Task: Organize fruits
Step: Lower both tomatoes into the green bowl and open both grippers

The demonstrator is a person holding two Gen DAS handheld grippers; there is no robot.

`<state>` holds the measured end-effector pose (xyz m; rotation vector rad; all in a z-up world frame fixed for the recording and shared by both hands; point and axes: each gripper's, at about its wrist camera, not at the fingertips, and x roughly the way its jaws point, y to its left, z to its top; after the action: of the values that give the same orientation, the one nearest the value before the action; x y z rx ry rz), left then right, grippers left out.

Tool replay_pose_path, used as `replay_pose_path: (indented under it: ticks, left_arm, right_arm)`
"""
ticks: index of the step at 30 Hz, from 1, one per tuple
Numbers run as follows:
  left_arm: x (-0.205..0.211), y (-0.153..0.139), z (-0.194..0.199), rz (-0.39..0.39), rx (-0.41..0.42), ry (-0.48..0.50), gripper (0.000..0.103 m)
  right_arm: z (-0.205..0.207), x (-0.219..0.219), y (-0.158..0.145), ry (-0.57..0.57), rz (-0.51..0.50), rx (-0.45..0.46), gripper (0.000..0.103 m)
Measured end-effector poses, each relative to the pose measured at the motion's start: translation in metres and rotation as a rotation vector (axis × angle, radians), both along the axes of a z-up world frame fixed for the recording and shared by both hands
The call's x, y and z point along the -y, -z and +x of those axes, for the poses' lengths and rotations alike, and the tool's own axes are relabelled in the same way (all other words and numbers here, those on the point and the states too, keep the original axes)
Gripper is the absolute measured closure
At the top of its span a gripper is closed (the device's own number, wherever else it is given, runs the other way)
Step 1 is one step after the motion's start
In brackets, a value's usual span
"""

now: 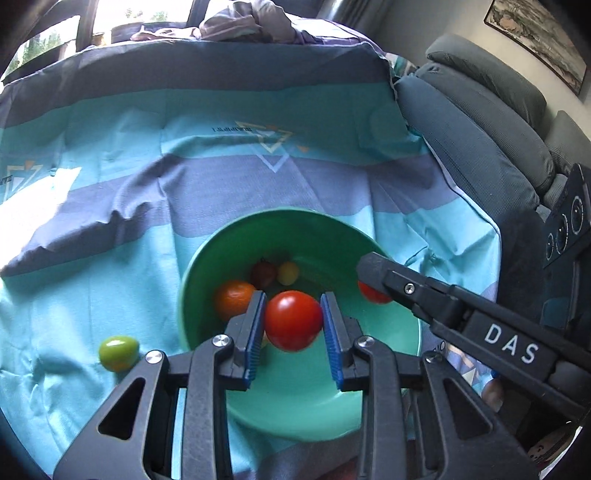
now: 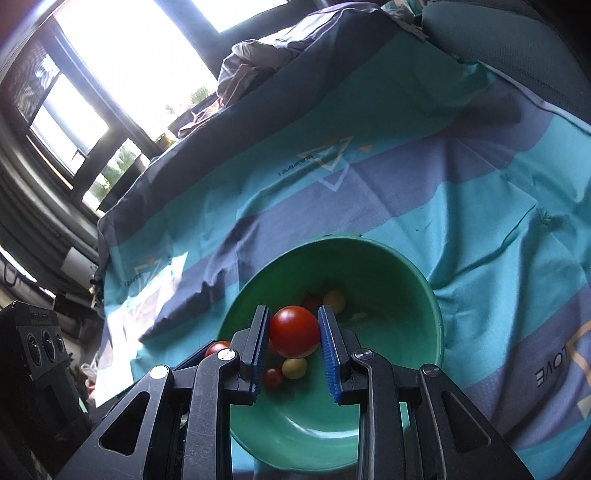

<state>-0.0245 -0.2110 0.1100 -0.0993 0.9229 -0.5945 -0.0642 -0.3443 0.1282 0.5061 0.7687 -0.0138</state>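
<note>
A green bowl [image 1: 207,258] sits on a blue striped cloth. My left gripper [image 1: 293,321] is shut on a red tomato [image 1: 293,319] above the bowl's near side. In the bowl lie an orange tomato [image 1: 232,299], a dark red one [image 1: 263,273] and a yellow one [image 1: 288,273]. My right gripper [image 2: 293,334] is shut on another red tomato [image 2: 293,330] over the same bowl [image 2: 406,280]; it enters the left wrist view from the right, with that tomato [image 1: 371,293] showing under its tip. A green tomato [image 1: 118,352] lies on the cloth left of the bowl.
The cloth [image 1: 147,184] covers a table. A grey sofa [image 1: 480,129] runs along the right. A pile of clothes [image 1: 240,22] lies at the far edge by the window. A black box with round sockets [image 2: 40,350] stands at the left.
</note>
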Motion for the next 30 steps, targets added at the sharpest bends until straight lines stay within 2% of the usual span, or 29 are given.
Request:
replay_pose_path:
  ticks: [15, 26, 27, 29, 30]
  left_arm:
    - [0.034, 0.027, 0.010, 0.048, -0.039, 0.044, 0.072]
    - [0.038, 0.031, 0.009, 0.050, -0.045, 0.064, 0.072]
    - [0.036, 0.029, 0.009, 0.044, -0.044, 0.063, 0.071]
    - [0.031, 0.025, 0.008, 0.023, -0.044, 0.060, 0.059]
    - [0.028, 0.023, 0.007, 0.013, -0.044, 0.057, 0.058]
  right_arm:
    - [0.015, 0.022, 0.029, 0.025, 0.056, -0.106, 0.074]
    - [0.015, 0.022, 0.031, 0.045, 0.028, -0.147, 0.074]
    - [0.015, 0.022, 0.030, 0.045, 0.027, -0.147, 0.074]
    - [0.015, 0.022, 0.028, 0.050, 0.024, -0.145, 0.074]
    - [0.014, 0.022, 0.027, 0.052, 0.020, -0.140, 0.074]
